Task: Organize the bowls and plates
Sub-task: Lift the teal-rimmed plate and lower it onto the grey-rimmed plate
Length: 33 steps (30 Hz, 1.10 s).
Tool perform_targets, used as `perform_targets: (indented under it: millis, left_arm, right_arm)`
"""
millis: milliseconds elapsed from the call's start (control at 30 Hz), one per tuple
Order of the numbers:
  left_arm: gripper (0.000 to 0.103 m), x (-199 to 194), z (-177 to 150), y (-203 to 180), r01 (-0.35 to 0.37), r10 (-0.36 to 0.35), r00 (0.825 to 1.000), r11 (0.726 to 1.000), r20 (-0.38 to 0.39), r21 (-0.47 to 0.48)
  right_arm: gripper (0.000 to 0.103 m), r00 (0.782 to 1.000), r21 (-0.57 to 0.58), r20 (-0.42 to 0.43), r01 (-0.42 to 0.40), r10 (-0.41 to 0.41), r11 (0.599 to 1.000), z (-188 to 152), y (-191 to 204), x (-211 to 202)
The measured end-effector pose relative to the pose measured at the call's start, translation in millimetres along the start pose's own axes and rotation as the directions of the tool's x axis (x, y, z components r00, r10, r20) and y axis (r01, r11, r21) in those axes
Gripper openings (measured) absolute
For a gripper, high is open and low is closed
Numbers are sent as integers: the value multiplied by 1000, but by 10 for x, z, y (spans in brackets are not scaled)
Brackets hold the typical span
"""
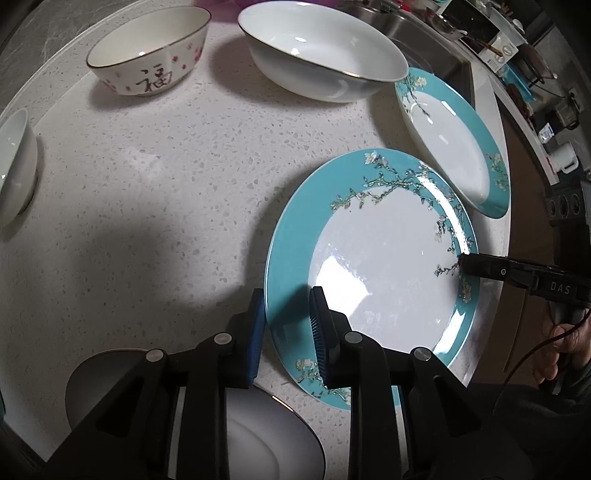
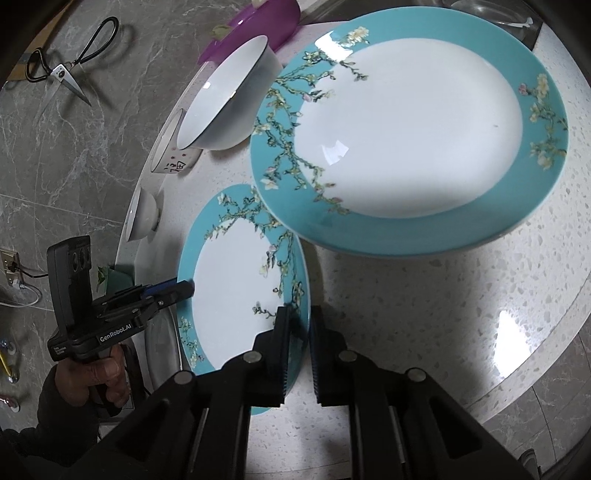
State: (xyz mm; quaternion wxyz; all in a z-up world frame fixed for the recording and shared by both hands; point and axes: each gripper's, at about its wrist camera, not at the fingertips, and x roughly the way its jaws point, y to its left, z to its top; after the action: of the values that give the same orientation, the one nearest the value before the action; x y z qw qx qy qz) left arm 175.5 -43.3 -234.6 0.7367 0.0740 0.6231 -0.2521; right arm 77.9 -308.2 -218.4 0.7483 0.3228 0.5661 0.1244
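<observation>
Speckled white counter (image 1: pixel 155 192), round-edged. Item 1: teal-rimmed plate w/ blossom branch pattern (image 1: pixel 373 266), nearer of two; clamped at opposite rim edges by both grippers. Left gripper (image 1: pixel 288 328): blue pads closed on plate's near rim, one pad under, one on top. Right gripper (image 2: pixel 299 343): black ribbed pads pinched on the other rim edge; seen from left cam as black tip on far rim. Item 2: second teal plate (image 2: pixel 406 140), same pattern, just beyond, its edge overlapping the first in right cam view. Item 3: large white bowl, gold rim (image 1: pixel 321 59), beside 2nd plate. Item 4: bowl w/ red dots + black character (image 1: pixel 147 55). Item 5: small white bowl (image 1: pixel 14 166) at counter's left edge. Misc: scissors (image 2: pixel 70 70) on grey floor; purple tub (image 2: pixel 255 29).
</observation>
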Motion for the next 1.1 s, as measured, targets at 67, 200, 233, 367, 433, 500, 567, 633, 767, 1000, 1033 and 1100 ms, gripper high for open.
perform_targets:
  millis: [67,200,233,367,433,500,567,633,767,1000,1033,1100]
  left_arm:
    - [21,-53,-8,21,1,-1,1000,1000,2,-9]
    - [21,-156,-6,31,3,-2,1000,1000,15,-24]
    - [21,-172,-10,40,4,-3,1000,1000,15,-27]
    - [21,-285,-42,80,11,-10,1000,999,20,-46]
    - [21,-390,-63,100,7,-6,1000,999,27,-51]
    - [21,-530,-94,133,-7,9,999,998,42,-57]
    - [21,-660,-135,181,-18,22,998,997,55,-69]
    - [21,-815,-240,293,-32,39,997,994,73,-101]
    - [21,-1079,-599,598,-61,80,993,978,91,-197]
    - [21,-1244,-1411,1171,-87,125,989,917,74,-389]
    - [21,-1229,-1502,1222,-90,128,989,909,69,-406]
    - [21,-1201,-1670,1295,-92,131,990,895,60,-436]
  right_arm:
    - [13,1000,3,-3,-7,7,1000,18,18,-14]
    - [13,1000,14,-1,-24,24,1000,39,68,-58]
    - [13,1000,15,1,-27,27,1000,45,79,-72]
    - [13,999,25,5,-44,44,999,71,132,-136]
    - [13,999,16,6,-48,48,999,92,192,-173]
    - [13,999,2,1,-52,52,999,116,275,-194]
    - [13,998,-15,-10,-61,61,998,149,382,-179]
    - [13,997,-46,-25,-73,72,996,171,529,-144]
    - [13,993,-120,-78,-98,89,988,144,868,29]
    - [13,971,-264,-229,-137,76,955,-54,1519,676]
    - [13,967,-287,-246,-135,63,948,-86,1595,781]
    - [13,963,-320,-265,-128,41,939,-128,1689,905]
